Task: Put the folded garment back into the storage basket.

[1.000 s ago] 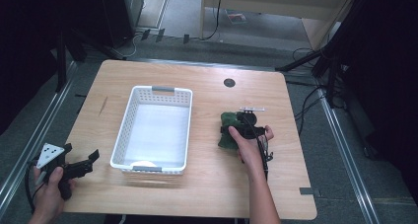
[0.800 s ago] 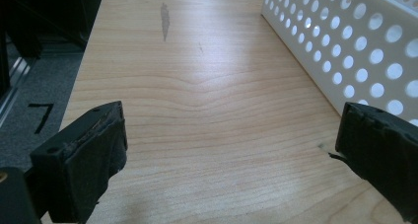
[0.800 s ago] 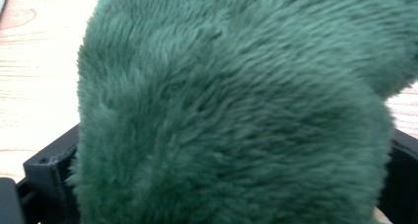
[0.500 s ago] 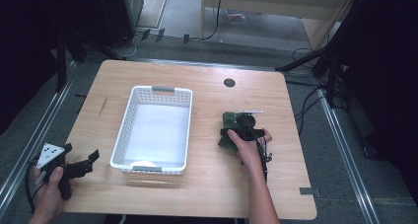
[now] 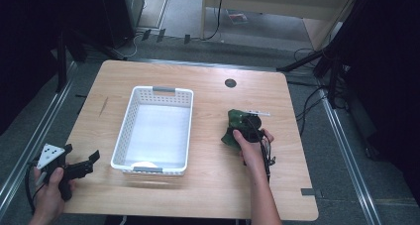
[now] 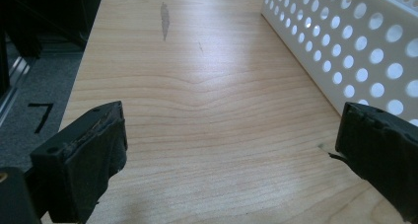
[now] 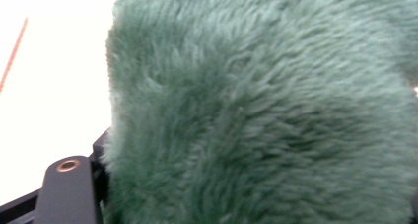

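Right gripper point(image 5: 246, 127) is pressed into the green plush toy point(image 5: 236, 127) on the table point(image 5: 208, 195), right of the white perforated basket point(image 5: 123, 145); its grip can't be judged. Left gripper point(image 5: 83, 164) is wide, idle. Risk: soft fur slips from a shallow pinch. No legible writing.

Your wooden table point(image 5: 208, 195) fills mid-frame, with a round grommet point(image 5: 230, 83) near its top edge. Cables point(image 5: 307, 106) lie at right; a dark cabinet point(image 5: 119, 12) stands upper left.
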The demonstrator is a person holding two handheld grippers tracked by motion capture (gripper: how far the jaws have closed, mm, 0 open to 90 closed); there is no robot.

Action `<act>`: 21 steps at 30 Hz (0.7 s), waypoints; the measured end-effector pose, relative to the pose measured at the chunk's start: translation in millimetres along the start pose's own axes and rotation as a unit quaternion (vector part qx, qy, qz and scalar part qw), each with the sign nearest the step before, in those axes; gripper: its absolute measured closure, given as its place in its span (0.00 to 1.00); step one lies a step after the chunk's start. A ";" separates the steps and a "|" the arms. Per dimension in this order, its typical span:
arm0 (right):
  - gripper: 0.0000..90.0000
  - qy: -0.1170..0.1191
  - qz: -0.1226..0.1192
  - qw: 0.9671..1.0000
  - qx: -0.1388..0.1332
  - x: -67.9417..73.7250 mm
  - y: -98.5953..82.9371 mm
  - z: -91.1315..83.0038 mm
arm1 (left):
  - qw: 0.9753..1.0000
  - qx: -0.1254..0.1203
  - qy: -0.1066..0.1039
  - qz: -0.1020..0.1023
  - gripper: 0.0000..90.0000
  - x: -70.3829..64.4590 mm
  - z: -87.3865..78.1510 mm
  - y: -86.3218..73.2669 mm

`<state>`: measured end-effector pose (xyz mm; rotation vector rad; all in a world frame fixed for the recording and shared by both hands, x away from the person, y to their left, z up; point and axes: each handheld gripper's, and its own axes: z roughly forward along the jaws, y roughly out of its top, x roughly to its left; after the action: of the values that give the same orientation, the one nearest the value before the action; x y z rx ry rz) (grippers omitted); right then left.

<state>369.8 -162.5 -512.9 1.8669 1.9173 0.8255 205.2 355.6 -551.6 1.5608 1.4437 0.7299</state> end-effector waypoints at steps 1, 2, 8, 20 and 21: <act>0.28 0.001 0.006 1.000 -0.001 0.9 0.5 -2.2 | 1.000 0.000 0.001 0.000 0.00 0.0 0.0 0.0; 0.28 0.004 0.006 1.000 -0.007 1.0 1.2 -5.5 | 1.000 0.000 0.000 0.000 0.00 0.0 0.0 0.0; 0.28 0.017 0.009 0.999 -0.029 4.8 6.5 -20.9 | 1.000 0.000 0.000 0.000 0.00 -0.2 0.1 0.0; 0.28 0.039 -0.011 0.997 -0.059 31.2 22.6 -50.9 | 1.000 0.000 -0.001 0.001 0.00 -0.1 -0.1 0.0; 0.28 0.039 -0.013 0.997 -0.061 34.4 23.8 -53.4 | 1.000 0.000 -0.001 0.001 0.00 -0.1 -0.1 -0.1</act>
<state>353.2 -138.4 -451.7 1.7598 1.8868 0.9974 205.0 355.5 -551.6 1.5628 1.4413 0.7302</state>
